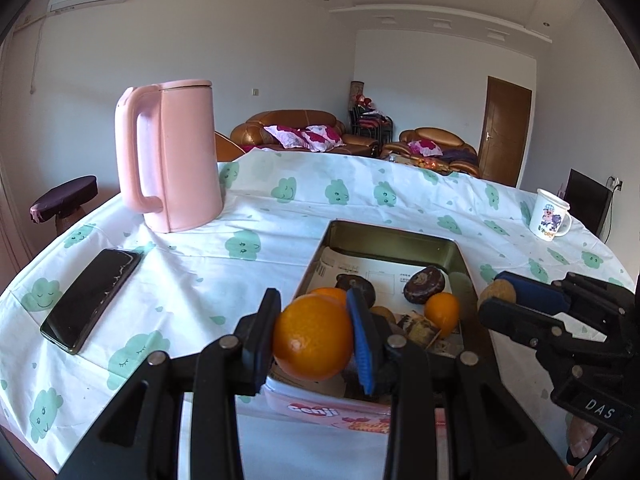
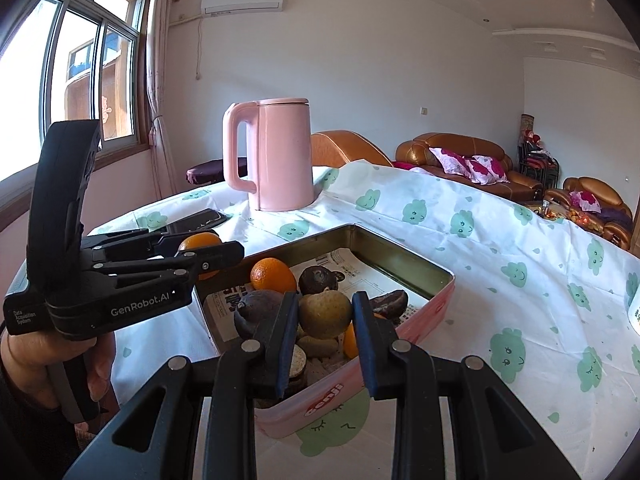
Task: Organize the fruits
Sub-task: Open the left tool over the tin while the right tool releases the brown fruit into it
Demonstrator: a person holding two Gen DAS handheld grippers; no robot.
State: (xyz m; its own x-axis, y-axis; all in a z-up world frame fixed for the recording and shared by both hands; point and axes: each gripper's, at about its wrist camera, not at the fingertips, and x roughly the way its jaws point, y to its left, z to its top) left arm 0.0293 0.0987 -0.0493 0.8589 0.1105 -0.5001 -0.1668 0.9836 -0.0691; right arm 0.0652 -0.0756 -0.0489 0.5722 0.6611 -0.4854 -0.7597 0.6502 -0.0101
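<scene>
Left wrist view: left tool [image 1: 314, 338] clamps a glossy, round orange [image 1: 313, 338] above the tin's near edge.
Right wrist view: right tool [image 2: 326, 322] grips a dull yellow-green, pear-shaped fruit [image 2: 325, 314] over the tin.
Tin [image 2: 404, 258]: pink-sided metal box on the counter [image 2: 480, 240], paper-lined, holding oranges and dark, wrinkled fruits.
Behind: pink kettle [image 2: 280, 156].

Both wrist views close, angled down; share tin [image 1: 460, 258].

White walls, sunlit window [image 2: 80, 64], brown sofas [image 1: 296, 132], wood door [image 1: 506, 132], AC unit [image 2: 242, 0].
</scene>
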